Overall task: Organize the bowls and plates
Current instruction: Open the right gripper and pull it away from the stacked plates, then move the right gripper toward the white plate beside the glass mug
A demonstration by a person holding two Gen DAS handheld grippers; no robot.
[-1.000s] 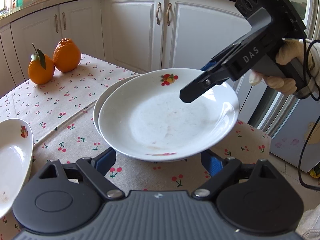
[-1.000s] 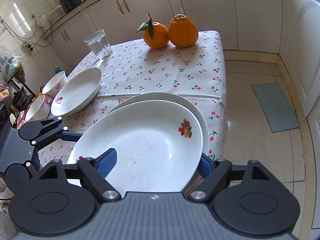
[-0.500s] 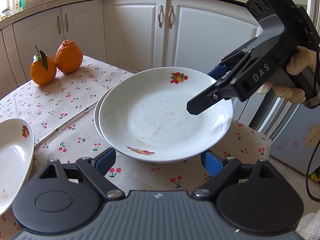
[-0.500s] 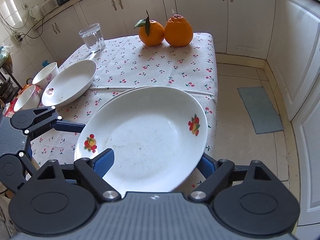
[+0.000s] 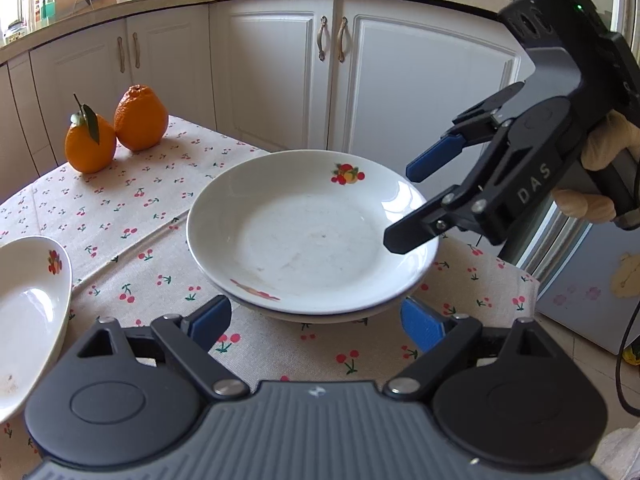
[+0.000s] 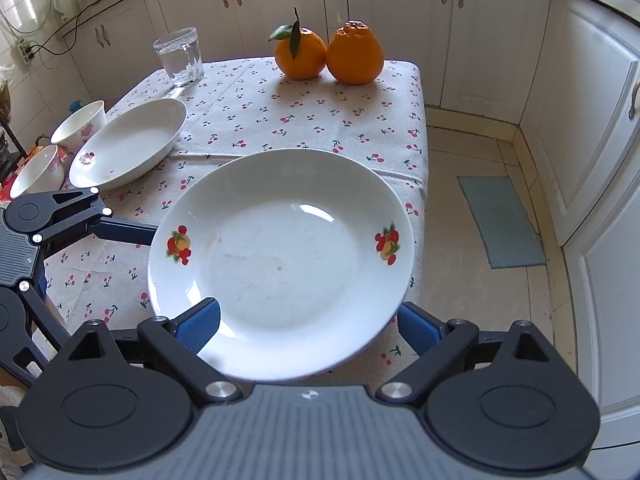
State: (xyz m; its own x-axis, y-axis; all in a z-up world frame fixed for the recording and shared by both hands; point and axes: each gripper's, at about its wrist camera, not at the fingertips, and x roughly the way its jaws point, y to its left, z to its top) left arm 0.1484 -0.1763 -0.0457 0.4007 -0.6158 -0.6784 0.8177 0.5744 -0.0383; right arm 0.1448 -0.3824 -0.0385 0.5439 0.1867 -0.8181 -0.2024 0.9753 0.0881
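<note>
A white plate with fruit prints [image 5: 308, 236] [image 6: 280, 256] lies stacked on a second white plate [image 5: 320, 314] near the table's corner. My right gripper [image 5: 404, 204] is open, its jaws apart at the plate's right rim, and I cannot tell if they touch it; in its own view the gripper [image 6: 308, 324] straddles the near rim. My left gripper [image 5: 316, 320] is open and empty just in front of the stack. An oval white dish [image 6: 128, 144] [image 5: 28, 312] lies to the left, with two small bowls [image 6: 38, 168] beyond it.
Two oranges [image 5: 116, 132] [image 6: 328, 54] and a glass of water [image 6: 180, 56] stand at the far side of the cherry-print tablecloth [image 6: 260, 108]. The table edge drops to the tiled floor and a mat [image 6: 500, 220] on the right. White cabinets [image 5: 280, 68] stand behind.
The top plate has come down from a tilted, offset hold to lie flat and centred on the lower plate. My right gripper has opened and drawn back a little.
</note>
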